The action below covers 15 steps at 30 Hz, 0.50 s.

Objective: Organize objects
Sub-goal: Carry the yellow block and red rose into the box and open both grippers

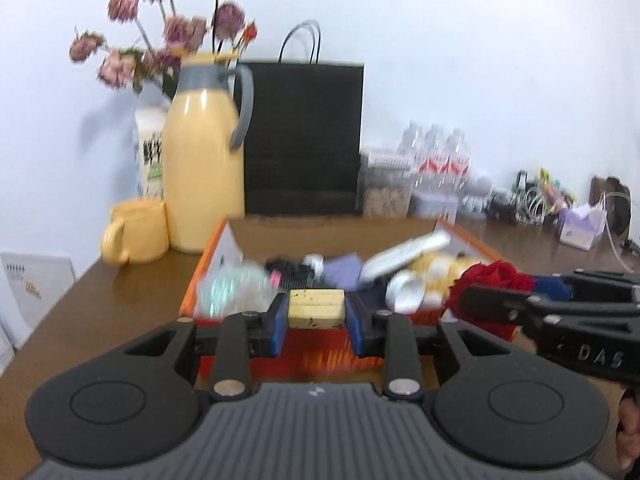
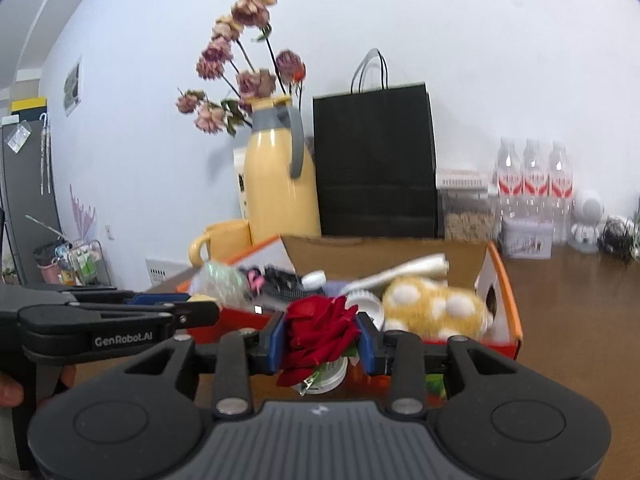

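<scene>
- Holding a pale yellow block (image 1: 317, 307), the left tool (image 1: 317, 320) pinches it between its blue pads, just in front of the near wall of the orange box (image 1: 192, 292).
- At three o'clock from it, the right tool (image 2: 320, 340) clamps a red fabric rose (image 2: 320, 326), with a small round tin (image 2: 328, 376) showing beneath the petals.
- Both loads look to me lifted over the box, so keep the grips firm and carry each clear of the rim.
- Clutter fills the box: a spotted yellow plush (image 2: 432, 308), a white brush (image 2: 400, 270), a crinkly clear bag (image 2: 220, 280).
- Steer wide of the yellow jug (image 1: 204, 152) and mug (image 1: 136, 232) at eleven o'clock on the table (image 1: 120, 300); the soft rose could slip.
</scene>
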Available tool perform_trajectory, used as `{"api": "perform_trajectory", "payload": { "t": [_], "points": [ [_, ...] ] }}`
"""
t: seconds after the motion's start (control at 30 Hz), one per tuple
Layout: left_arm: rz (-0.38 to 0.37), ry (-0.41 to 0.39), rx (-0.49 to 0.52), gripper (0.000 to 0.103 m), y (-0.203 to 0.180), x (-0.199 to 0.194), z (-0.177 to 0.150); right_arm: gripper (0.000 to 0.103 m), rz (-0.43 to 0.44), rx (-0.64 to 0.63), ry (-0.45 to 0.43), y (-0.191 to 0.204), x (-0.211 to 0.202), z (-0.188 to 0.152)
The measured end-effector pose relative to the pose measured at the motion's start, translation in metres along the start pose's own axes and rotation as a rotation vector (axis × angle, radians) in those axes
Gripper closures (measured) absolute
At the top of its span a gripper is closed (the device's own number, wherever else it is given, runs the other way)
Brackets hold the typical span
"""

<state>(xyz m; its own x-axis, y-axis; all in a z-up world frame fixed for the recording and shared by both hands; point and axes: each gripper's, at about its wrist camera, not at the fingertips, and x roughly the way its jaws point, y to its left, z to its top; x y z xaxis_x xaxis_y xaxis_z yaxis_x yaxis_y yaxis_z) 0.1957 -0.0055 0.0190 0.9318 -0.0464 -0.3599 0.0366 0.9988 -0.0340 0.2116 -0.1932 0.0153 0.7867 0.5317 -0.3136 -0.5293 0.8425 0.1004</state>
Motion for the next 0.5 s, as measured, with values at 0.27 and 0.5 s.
{"api": "perform_trajectory", "payload": {
  "t": [0.27, 0.5],
  "points": [
    [0.005, -0.077, -0.014, 0.072, 0.0, 0.019, 0.044, 0.068, -0.026, -0.041, -0.074, 0.0, 0.014, 0.043],
    [0.03, -0.096, -0.035, 0.072, 0.005, 0.052, 0.067, 0.068, -0.063, -0.067, -0.071, -0.004, 0.052, 0.068]
  ]
}}
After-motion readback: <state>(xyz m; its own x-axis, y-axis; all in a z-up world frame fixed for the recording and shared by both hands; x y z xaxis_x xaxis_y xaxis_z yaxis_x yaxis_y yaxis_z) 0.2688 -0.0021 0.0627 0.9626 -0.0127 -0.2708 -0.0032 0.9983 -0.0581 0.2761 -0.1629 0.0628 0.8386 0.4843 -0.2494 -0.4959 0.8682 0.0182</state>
